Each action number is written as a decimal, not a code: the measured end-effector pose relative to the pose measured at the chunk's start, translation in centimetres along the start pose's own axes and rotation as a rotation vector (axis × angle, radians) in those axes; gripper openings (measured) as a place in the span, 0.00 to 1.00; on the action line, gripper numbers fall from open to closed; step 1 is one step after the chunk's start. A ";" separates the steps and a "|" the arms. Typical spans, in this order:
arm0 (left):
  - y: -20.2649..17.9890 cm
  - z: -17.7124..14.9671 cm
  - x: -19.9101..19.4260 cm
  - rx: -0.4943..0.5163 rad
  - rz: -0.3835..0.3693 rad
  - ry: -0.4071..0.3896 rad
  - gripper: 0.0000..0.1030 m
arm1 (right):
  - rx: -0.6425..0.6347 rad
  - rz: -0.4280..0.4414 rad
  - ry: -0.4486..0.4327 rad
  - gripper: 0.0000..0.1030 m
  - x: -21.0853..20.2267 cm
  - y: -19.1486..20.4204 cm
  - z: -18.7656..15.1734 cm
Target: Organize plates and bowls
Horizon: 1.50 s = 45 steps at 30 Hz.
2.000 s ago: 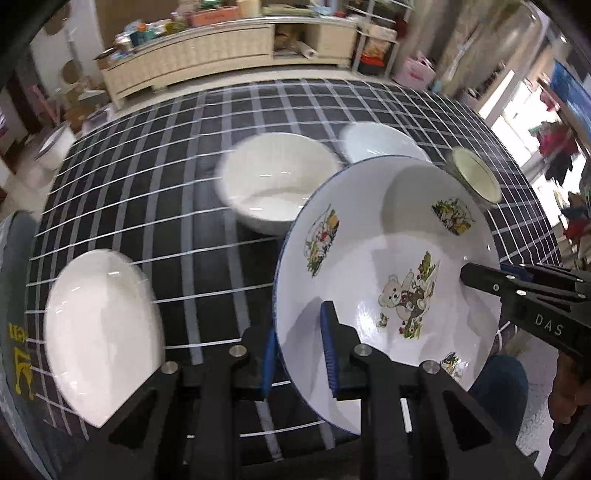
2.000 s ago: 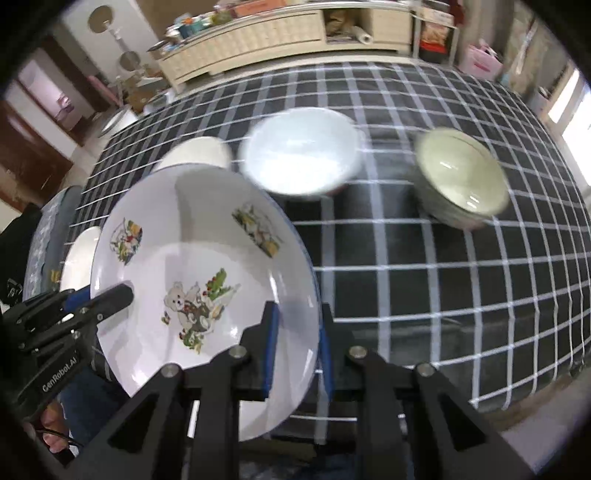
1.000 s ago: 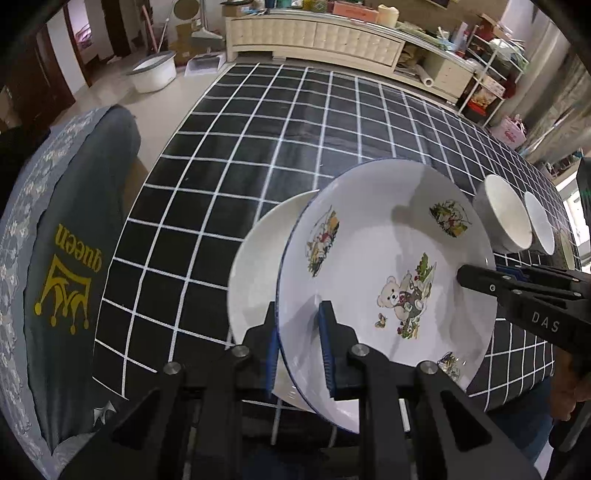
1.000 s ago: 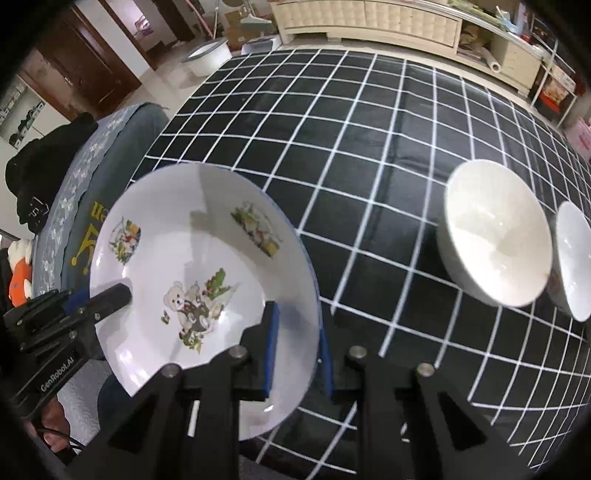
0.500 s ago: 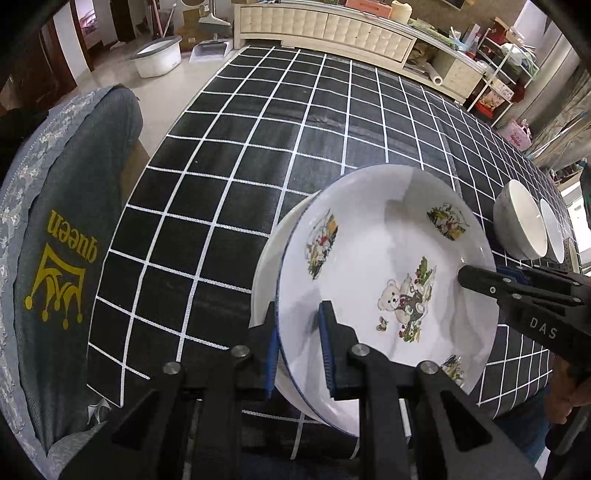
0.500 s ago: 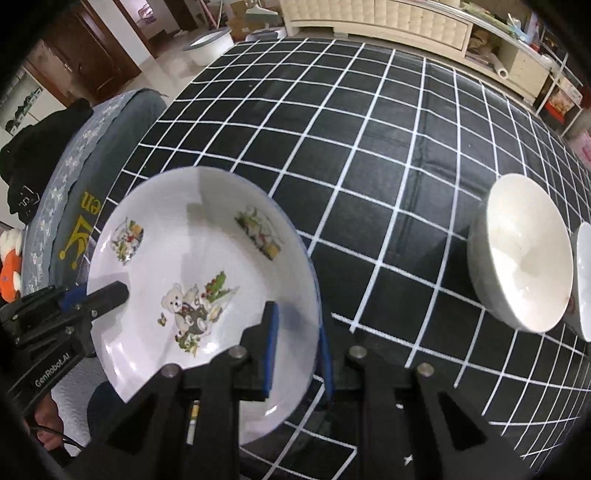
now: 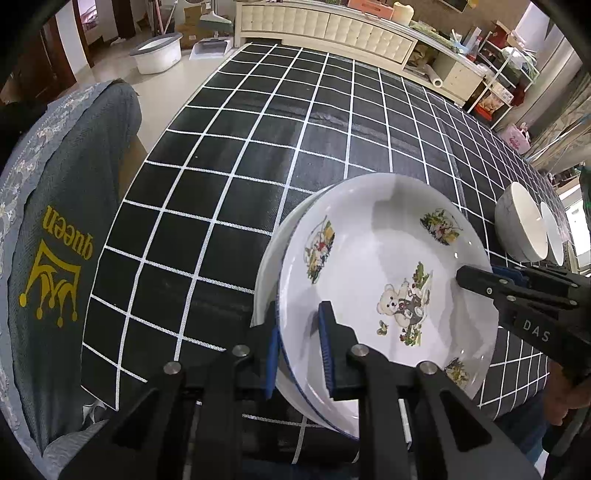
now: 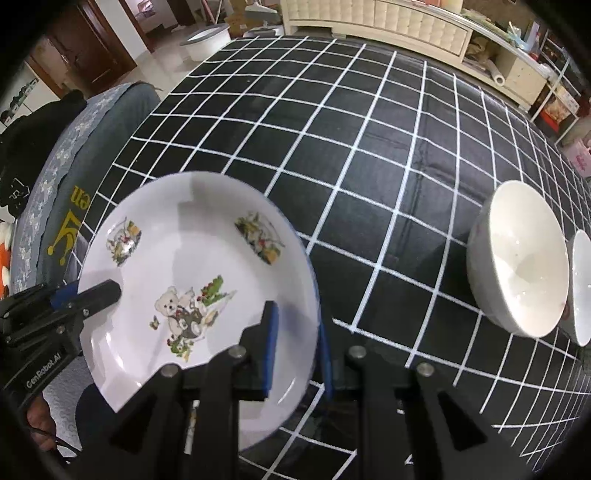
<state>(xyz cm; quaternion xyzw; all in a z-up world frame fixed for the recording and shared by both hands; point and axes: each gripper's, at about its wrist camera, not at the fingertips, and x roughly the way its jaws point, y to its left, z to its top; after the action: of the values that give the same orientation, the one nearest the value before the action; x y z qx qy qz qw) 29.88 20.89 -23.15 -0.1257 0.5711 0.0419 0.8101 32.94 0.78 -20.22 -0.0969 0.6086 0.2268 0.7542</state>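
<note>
A white plate with bear pictures and a blue rim (image 7: pixel 380 266) (image 8: pixel 192 266) is held by both grippers over the near edge of the checked table. My left gripper (image 7: pixel 299 347) is shut on its left rim; my right gripper (image 8: pixel 295 347) is shut on its right rim. The right gripper also shows in the left wrist view (image 7: pixel 476 280), the left gripper in the right wrist view (image 8: pixel 99 291). A plain white plate (image 7: pixel 269 258) lies directly under the bear plate, only its left edge showing. Two white bowls (image 8: pixel 517 269) (image 7: pixel 521 225) stand to the right.
The black tablecloth with white grid (image 7: pixel 295 140) covers the table. A grey chair back with a yellow crown print (image 7: pixel 55 251) stands at the table's left end. A cream sideboard (image 7: pixel 332 29) runs along the far wall. A basin (image 7: pixel 157 57) sits on the floor.
The bear plate has moved left across the table, away from the bowls, and has come down over the plain white plate. Both grippers have kept their hold.
</note>
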 end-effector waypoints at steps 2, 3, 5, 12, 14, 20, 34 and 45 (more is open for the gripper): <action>0.2 -0.1 -0.3 -0.009 -0.005 -0.009 0.17 | -0.007 -0.015 0.005 0.24 0.1 0.3 -0.1; 0.3 -0.1 -0.4 -0.014 -0.007 -0.013 0.17 | -0.018 -0.027 0.008 0.24 0.0 0.6 -0.1; 0.5 -0.2 -0.8 -0.022 -0.012 -0.025 0.17 | -0.028 -0.038 0.009 0.24 -0.1 0.8 -0.1; 0.1 -0.2 -1.9 0.016 0.058 -0.064 0.19 | 0.003 -0.038 0.014 0.24 0.0 0.4 -0.2; -0.4 0.0 -3.2 0.049 0.096 -0.110 0.24 | 0.011 -0.042 0.013 0.24 -0.3 0.2 -0.3; -1.2 0.1 -5.2 0.062 0.079 -0.139 0.36 | 0.031 -0.061 -0.029 0.50 -2.2 -0.2 -0.8; -9.2 -2.3 -5.9 0.159 -0.033 -0.088 0.36 | 0.123 -0.184 -0.176 0.74 -10.2 -5.8 -6.5; -16.8 -0.9 -5.8 0.266 -0.110 -0.066 0.46 | 0.255 -0.143 -0.217 0.88 -12.9 -11.5 -8.5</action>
<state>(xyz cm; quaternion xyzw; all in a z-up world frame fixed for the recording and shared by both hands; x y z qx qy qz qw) 30.63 4.87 -15.33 -0.0467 0.5370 -0.0744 0.8390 28.84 -15.80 -11.36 -0.0187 0.5390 0.1028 0.8358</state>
